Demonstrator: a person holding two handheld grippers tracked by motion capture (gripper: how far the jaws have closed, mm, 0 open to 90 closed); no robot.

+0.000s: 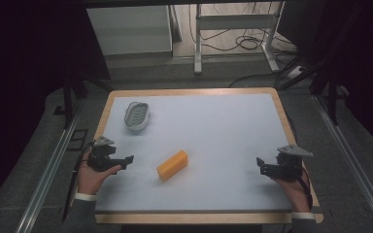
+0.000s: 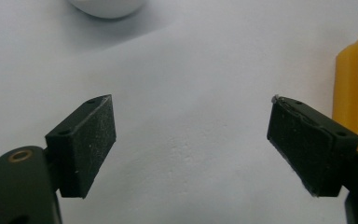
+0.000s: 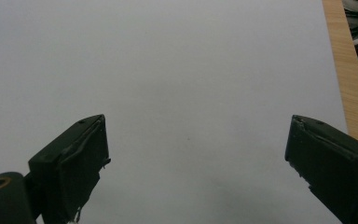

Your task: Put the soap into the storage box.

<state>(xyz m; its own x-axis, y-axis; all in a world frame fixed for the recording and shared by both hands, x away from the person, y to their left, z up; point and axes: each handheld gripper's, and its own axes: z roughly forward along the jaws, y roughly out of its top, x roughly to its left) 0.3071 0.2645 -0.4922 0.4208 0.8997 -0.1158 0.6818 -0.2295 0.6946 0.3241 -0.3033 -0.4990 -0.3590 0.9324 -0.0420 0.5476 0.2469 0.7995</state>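
Left tongs (image 1: pixel 129 159) at lower left of the high view: jaws spread wide, nothing between them, above the white table (image 1: pixel 223 126). The yellow block (image 1: pixel 172 164) lies flat just right of them, near centre frame, untouched. Right tongs (image 1: pixel 260 165) at lower right: jaws wide apart, empty. A white oval dish (image 1: pixel 137 116) sits at upper left.

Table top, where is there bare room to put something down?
Free: the wide stretch from the yellow block to the right tool, and the far right part of the table. Busier: the left, with the soap dish, block and left tool.
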